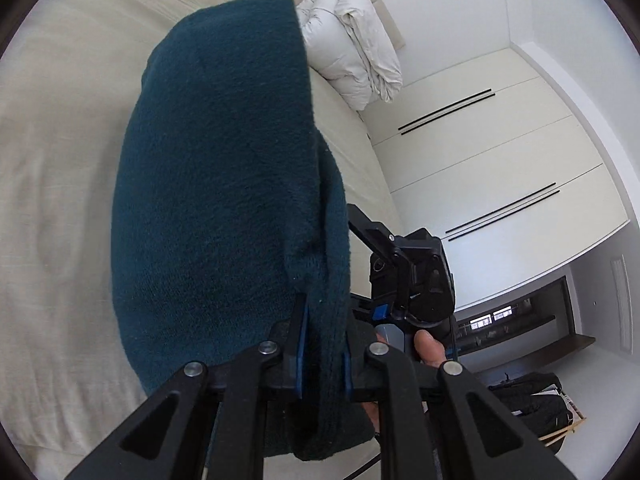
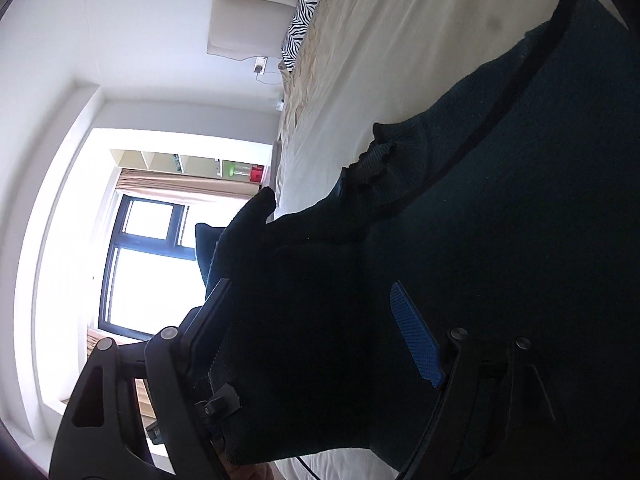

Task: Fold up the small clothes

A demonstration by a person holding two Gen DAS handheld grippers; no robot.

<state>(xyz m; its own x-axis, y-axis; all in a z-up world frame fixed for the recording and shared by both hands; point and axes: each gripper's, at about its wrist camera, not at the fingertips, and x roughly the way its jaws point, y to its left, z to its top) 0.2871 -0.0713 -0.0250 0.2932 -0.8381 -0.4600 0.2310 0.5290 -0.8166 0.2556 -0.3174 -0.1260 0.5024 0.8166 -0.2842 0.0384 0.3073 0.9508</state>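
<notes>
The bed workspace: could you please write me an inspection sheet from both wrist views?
Surface: beige bed sheet, creased, carrying the work.
Job's things: dark teal knit garment, partly lifted off the sheet, one ribbed cuff showing in the right wrist view.
Clutter: rolled white duvet and zebra-print pillow at the head end.
Grippers: left gripper shut on a fold of the garment; right gripper has fabric between its fingers, closure unclear.
Cables: white charger with cord beside the bed.
Surroundings: white wardrobe doors, bright window, tan curtain.
</notes>
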